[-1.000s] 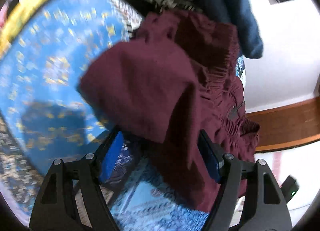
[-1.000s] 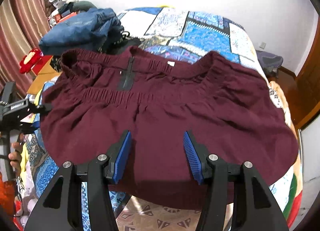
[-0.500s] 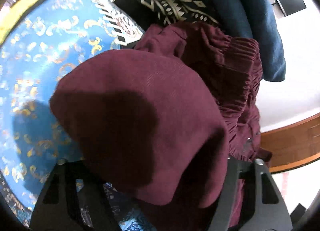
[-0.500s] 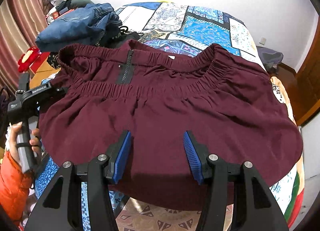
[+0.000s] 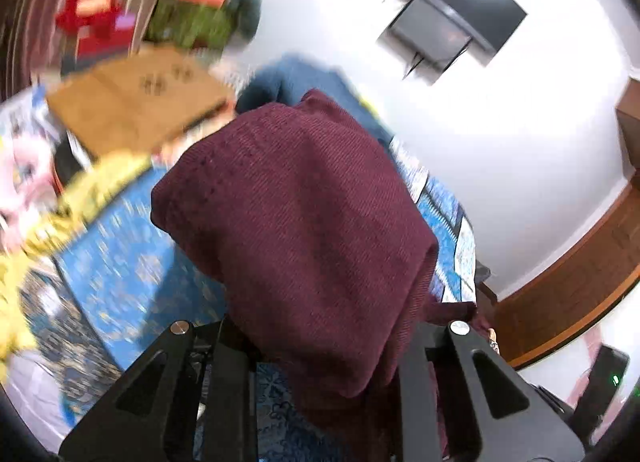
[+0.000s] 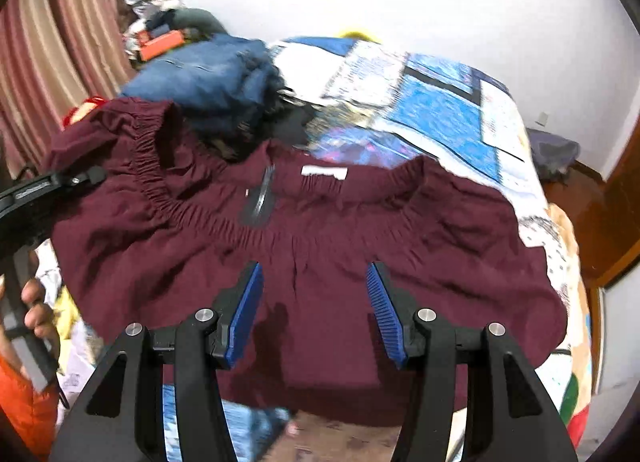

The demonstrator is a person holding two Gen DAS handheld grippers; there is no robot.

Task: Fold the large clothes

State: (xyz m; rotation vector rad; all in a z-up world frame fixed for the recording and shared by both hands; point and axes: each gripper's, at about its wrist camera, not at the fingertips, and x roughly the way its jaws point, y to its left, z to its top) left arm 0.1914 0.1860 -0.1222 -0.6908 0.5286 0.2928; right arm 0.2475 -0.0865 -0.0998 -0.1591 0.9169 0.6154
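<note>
Left gripper point(image 5: 316, 346) jaws hidden under lifted maroon skirt point(image 6: 312, 230) edge, grip unclear; right gripper point(image 6: 316, 302) jaws spread, skirt hem directly beneath, waistband ahead.

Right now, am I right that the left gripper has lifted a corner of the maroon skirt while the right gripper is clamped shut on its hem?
Not quite. The right wrist view shows the right gripper open, its blue pads spread above the maroon skirt, gripping nothing. The left gripper does have a corner lifted.
</note>
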